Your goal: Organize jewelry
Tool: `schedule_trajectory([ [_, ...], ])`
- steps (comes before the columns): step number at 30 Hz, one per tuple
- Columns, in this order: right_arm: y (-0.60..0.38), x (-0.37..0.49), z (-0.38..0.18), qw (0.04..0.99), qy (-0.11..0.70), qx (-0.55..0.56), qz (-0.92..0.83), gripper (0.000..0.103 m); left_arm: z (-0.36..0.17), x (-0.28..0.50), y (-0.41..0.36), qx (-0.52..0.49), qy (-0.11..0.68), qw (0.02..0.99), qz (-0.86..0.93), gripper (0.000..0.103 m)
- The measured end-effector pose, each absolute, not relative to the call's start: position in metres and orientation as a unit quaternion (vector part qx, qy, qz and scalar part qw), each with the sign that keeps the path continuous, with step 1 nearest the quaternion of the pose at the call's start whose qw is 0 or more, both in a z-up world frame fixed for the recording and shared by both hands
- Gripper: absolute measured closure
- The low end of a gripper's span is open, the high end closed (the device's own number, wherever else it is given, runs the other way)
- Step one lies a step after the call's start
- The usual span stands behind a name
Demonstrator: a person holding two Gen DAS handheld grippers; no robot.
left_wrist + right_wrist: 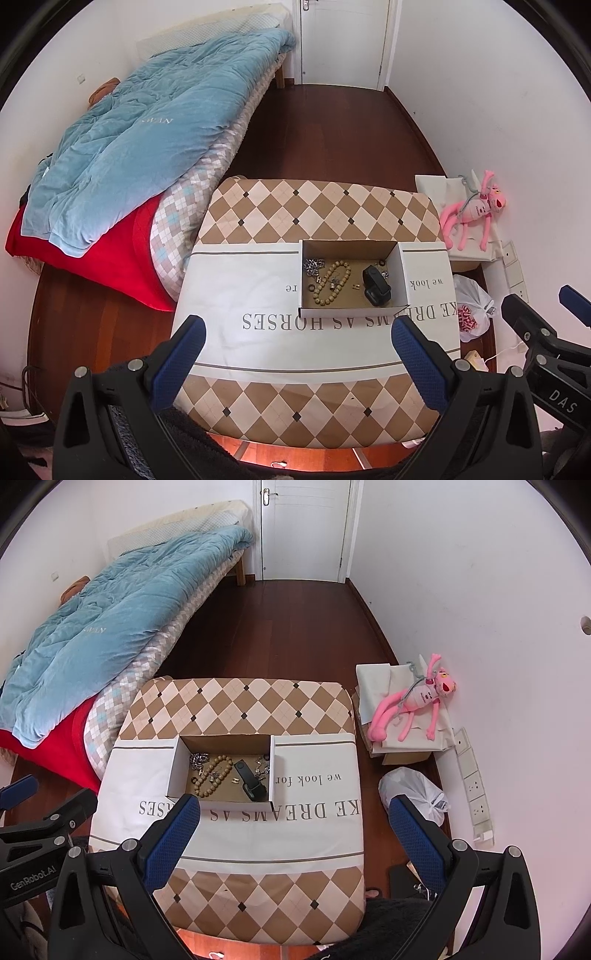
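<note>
Two grippers hover above the near edge of the table [236, 218], both wide open, nothing held. Left gripper [299, 332] has blue-padded fingers [177, 358] spread far apart over the white printed band of the tablecloth [240, 273]. Right gripper [293, 812] likewise has its fingers [417, 834] fully apart and empty; in its view the left finger tip overlaps the box's front wall, contact cannot be told. Each gripper shows at the edge of the other's view.

Cardboard box [421, 273] sits open on the table's white band, roughly mid-table, well ahead of both grippers. All jewelry lies inside on the box floor. Wooden bead bracelet [334, 282] lies in a loop near the centre-left. Silver chain [314, 266] is bunched in the far-left corner, just beside the beads. Black watch [375, 288] lies right of the beads, strap curled. Small ring [380, 263] sits near the far wall, right side. Tiny gold piece [355, 287] lies between beads and watch. Other small metal bits among the beads are too small to tell.

Bed with blue quilt [147, 140] stands left of the table. Pink plush toy [476, 214] lies on the floor stack to the right, white plastic bag [472, 310] near it.
</note>
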State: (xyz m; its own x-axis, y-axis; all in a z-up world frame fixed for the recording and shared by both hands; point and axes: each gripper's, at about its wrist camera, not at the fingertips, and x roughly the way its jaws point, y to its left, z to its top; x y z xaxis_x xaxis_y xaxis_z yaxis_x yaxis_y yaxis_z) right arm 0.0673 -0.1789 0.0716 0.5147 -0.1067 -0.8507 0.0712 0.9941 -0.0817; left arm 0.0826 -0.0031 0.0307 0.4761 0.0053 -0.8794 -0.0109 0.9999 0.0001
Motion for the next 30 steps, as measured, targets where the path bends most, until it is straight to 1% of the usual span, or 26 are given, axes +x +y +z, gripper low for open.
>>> schedule_trajectory([
  [30, -0.1789, 0.0642, 0.0707, 0.87, 0.49, -0.018, -0.05, 0.0, 0.0403, 0.0818, -0.0087, -0.003, 0.508, 0.861, 0.005, 0.0],
])
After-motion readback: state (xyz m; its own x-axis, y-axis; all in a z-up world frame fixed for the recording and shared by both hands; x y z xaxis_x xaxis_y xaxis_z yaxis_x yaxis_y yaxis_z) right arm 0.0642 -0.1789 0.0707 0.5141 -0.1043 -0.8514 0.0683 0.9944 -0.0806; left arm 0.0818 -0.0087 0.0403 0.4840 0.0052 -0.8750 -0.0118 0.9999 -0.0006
